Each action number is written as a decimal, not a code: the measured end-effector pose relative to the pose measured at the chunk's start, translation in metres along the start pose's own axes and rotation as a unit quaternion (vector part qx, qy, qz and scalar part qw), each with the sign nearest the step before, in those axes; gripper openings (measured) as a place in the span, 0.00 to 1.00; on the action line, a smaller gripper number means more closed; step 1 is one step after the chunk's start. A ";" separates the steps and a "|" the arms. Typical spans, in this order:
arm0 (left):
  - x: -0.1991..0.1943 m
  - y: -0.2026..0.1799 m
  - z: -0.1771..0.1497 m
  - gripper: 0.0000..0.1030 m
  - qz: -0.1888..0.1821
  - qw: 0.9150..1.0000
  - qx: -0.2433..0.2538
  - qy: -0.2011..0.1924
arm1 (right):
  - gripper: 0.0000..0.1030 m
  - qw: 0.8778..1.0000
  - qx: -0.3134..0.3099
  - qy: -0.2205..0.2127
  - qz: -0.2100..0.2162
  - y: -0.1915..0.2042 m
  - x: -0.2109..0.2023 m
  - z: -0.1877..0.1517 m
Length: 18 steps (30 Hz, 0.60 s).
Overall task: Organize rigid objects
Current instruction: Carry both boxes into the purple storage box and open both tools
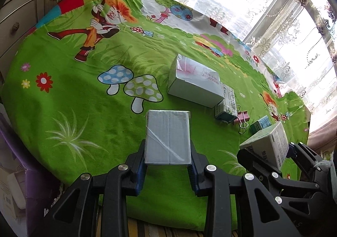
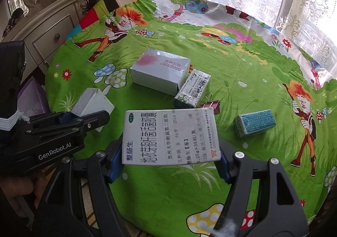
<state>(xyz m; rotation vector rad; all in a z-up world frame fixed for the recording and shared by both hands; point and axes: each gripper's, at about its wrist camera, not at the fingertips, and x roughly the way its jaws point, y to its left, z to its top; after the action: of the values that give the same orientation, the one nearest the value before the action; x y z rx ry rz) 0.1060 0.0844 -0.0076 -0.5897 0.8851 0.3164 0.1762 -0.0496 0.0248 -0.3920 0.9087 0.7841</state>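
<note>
Gripping a grey box, the left gripper hovers above the tablecloth.

Open green cloth is left free on the left half. The centre-right is blocked by a cluster — large white box, small carton, pink binder clip, teal box.

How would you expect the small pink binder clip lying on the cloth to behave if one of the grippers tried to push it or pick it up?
The pink binder clip is probably stiff and light for its size. Its wire handles stick out and could swing or snag on the green cloth, so a push may turn it instead of sliding it straight. It lies against the patterned carton, which a push might nudge.
</note>
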 end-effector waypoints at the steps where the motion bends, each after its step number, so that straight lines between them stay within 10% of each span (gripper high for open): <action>1: -0.002 0.004 -0.001 0.34 -0.001 1.000 -0.005 -0.001 | 0.71 1.000 -0.004 0.001 0.002 0.004 0.000 0.000; 18: -0.050 0.083 -0.018 0.34 -0.014 0.995 -0.095 -0.018 | 0.71 0.996 -0.064 0.024 0.049 0.098 0.000 -0.007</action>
<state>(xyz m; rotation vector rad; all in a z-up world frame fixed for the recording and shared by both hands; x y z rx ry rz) 0.0235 0.1386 -0.0052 -0.7692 0.8169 0.3870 0.0991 0.0114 0.0228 -0.4827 0.9306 0.9295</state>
